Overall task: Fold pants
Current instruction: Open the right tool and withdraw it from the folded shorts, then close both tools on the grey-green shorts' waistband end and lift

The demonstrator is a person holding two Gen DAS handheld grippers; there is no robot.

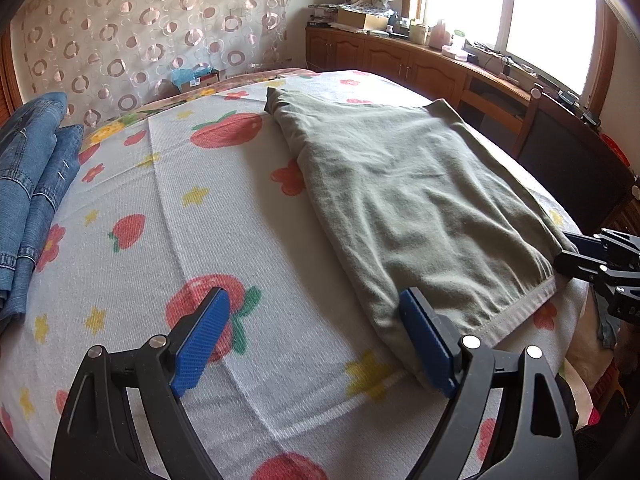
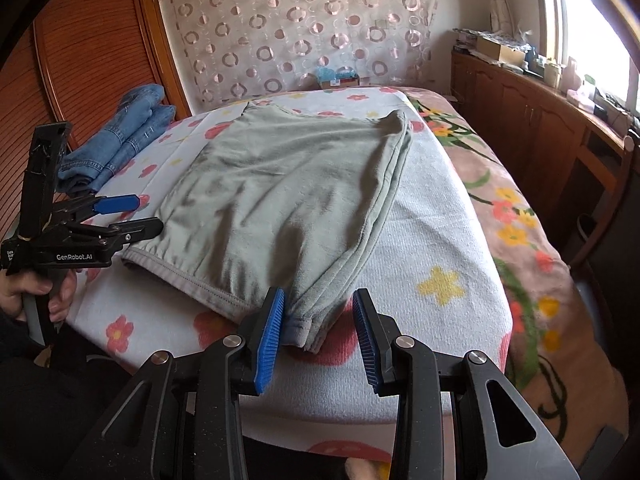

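Grey-green pants (image 1: 408, 196) lie folded flat on the flowered bed cover (image 1: 224, 240); they also show in the right wrist view (image 2: 280, 184). My left gripper (image 1: 316, 336) is open and empty, its right finger beside the near left waistband corner. It also shows in the right wrist view (image 2: 136, 216), open at the waistband's left end. My right gripper (image 2: 318, 340) is open with the near right corner of the pants (image 2: 304, 328) lying between its fingers, not clamped. It shows at the right edge of the left wrist view (image 1: 600, 268).
Folded blue jeans (image 1: 32, 184) lie at the bed's left side, also in the right wrist view (image 2: 120, 136). A wooden cabinet (image 1: 400, 56) with clutter runs under the window at right. A dark chair (image 1: 572, 160) stands by the bed's right edge. A patterned curtain hangs behind.
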